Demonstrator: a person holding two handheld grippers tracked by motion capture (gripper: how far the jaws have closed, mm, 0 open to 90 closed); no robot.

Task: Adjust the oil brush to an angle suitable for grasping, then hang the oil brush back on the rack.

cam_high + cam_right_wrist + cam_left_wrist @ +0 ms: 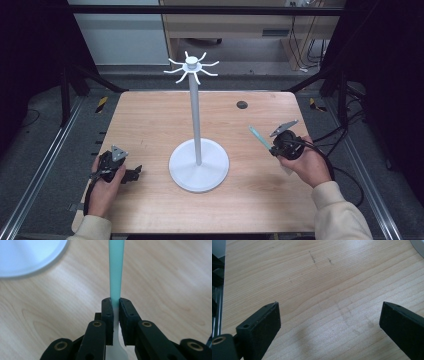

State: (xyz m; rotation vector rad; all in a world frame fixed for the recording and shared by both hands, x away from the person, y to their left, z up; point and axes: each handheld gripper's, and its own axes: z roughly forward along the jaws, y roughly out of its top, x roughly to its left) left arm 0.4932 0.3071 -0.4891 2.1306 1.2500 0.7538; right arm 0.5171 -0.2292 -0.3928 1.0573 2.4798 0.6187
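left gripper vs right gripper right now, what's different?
The left gripper is open with nothing between its fingers; the right gripper is shut on a light-green utensil handle. The left rests low by the table, the right is lifted and angled toward the white stand. Both are black and hand-held.

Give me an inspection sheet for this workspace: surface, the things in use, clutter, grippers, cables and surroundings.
Surface: wooden table, light grain with faint dark scuffs; a round dark grommet near the far edge.
Job's things: white stand upright mid-table, hooks spreading from its top; slim teal-and-white utensil clamped by its handle, lifted off the table.
Clutter: nothing seen.
Grippers: left gripper open, nothing between its jaws, low over the table; right gripper shut on the utensil.
Cables: black cable trailing from the right gripper off the table's right side.
Surroundings: black frame rails, wooden furniture behind, loose wires on the floor.
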